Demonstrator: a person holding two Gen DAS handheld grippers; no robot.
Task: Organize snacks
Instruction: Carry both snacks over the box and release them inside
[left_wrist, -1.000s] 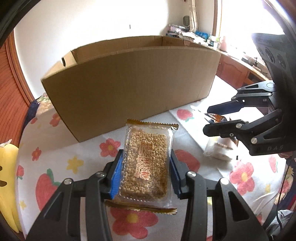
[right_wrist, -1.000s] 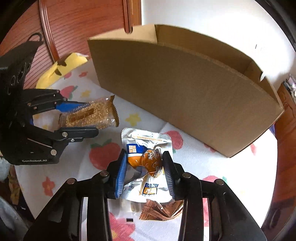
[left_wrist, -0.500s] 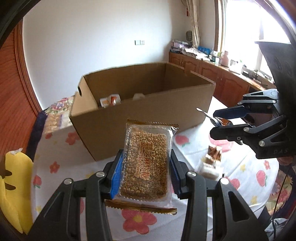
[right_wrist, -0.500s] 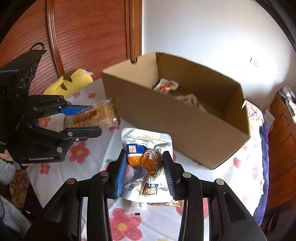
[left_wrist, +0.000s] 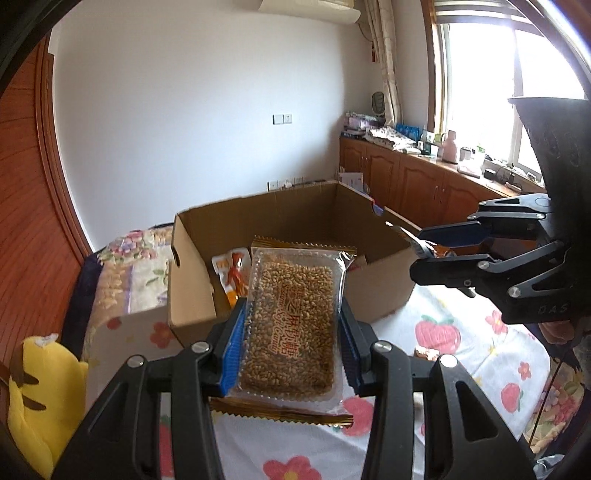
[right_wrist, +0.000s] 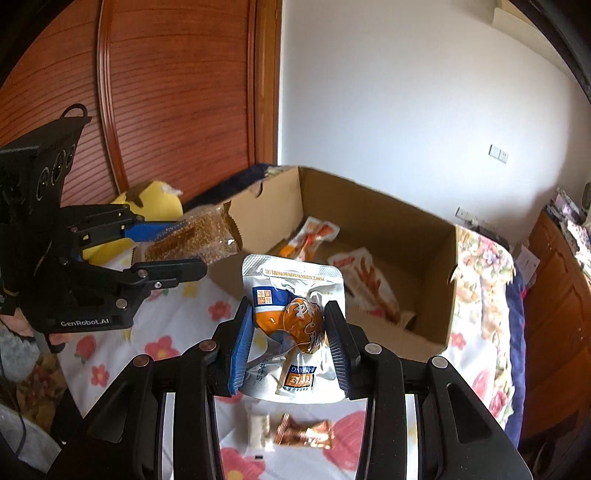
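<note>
Both grippers have risen with their loads since the earlier frames, so the cardboard box (left_wrist: 295, 258), then seen only as a side wall, now shows its open inside. Clamped by its long sides in the left gripper (left_wrist: 291, 332) is the sesame candy pack (left_wrist: 295, 314), its long axis running straight ahead along the fingers toward the box's near wall. Pinched at its middle in the right gripper (right_wrist: 288, 332) is the silver snack pouch (right_wrist: 295, 317), top seal forward, also aimed at the box (right_wrist: 369, 229). Two orange-and-white snack packets (right_wrist: 354, 273) already lie on the box floor. Each load hangs over the floral tablecloth (right_wrist: 177, 317) just short of the box's near rim, so the coming move looks like a short carry forward over the rim; neither hand seems clearly nearer. One small wrapped sweet (right_wrist: 295, 435) lies on the cloth below the right gripper, and a yellow plush toy (left_wrist: 40, 398) sits at the table's left edge.
</note>
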